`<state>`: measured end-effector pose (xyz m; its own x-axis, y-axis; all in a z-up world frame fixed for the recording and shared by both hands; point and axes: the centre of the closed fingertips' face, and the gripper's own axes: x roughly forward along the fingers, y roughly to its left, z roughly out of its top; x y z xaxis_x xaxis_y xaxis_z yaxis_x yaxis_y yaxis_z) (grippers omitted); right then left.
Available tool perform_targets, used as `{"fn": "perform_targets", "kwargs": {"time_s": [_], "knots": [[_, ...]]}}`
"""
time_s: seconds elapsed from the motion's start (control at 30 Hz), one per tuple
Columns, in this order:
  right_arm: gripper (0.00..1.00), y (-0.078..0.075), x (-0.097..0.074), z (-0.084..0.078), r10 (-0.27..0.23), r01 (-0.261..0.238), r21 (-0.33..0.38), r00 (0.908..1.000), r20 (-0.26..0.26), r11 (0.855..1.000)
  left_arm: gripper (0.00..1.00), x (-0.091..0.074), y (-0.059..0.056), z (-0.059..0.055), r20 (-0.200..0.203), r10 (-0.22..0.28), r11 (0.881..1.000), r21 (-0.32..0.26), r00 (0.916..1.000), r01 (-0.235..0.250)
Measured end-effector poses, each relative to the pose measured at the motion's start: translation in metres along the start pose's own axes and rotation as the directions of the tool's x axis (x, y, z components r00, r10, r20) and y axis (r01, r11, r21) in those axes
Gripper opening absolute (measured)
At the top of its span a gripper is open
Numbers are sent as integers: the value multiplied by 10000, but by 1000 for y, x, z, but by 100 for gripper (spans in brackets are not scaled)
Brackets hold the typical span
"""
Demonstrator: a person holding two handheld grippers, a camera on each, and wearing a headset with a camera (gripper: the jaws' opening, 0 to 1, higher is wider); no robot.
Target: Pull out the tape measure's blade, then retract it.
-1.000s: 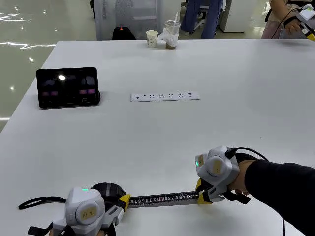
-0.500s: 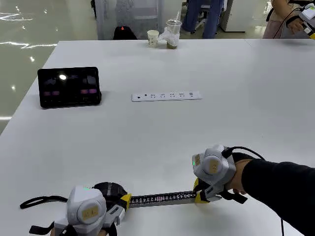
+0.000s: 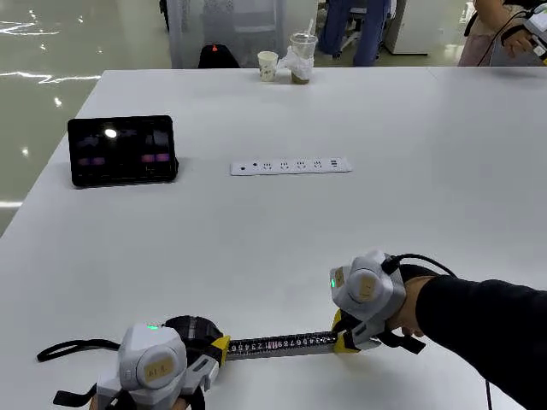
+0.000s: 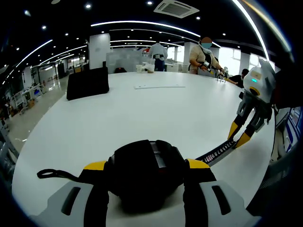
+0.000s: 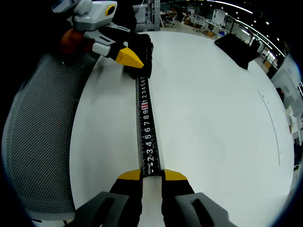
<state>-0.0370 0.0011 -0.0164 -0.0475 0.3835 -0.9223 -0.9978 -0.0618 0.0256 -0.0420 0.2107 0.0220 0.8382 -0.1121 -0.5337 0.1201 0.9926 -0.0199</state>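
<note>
White table (image 3: 342,222): left gripper (image 4: 147,165) clamps tape measure (image 3: 192,331), right gripper (image 5: 152,175) pinches its drawn blade (image 5: 146,127)

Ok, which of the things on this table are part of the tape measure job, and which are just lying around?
In the job: tape measure, clamped in the left hand-held gripper; blade, pinched at its end by the right hand-held gripper.
Lying about: tablet, power strip, paper cup, plastic cup.

On the white table (image 3: 410,213) we saw a dark tablet (image 3: 122,150), a power strip (image 3: 291,166), a paper cup (image 3: 267,65) and a plastic cup (image 3: 301,53) at the far edge, and the tape measure (image 3: 195,331).
</note>
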Motion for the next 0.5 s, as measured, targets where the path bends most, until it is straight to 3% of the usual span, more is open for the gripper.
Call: {"fn": "perform_targets", "kwargs": {"time_s": [0.5], "knots": [[12,0,3,6,37,-37,-43,10000,-6,10000,58,0,0,0,1,-4,10000,3,10000,4]]}}
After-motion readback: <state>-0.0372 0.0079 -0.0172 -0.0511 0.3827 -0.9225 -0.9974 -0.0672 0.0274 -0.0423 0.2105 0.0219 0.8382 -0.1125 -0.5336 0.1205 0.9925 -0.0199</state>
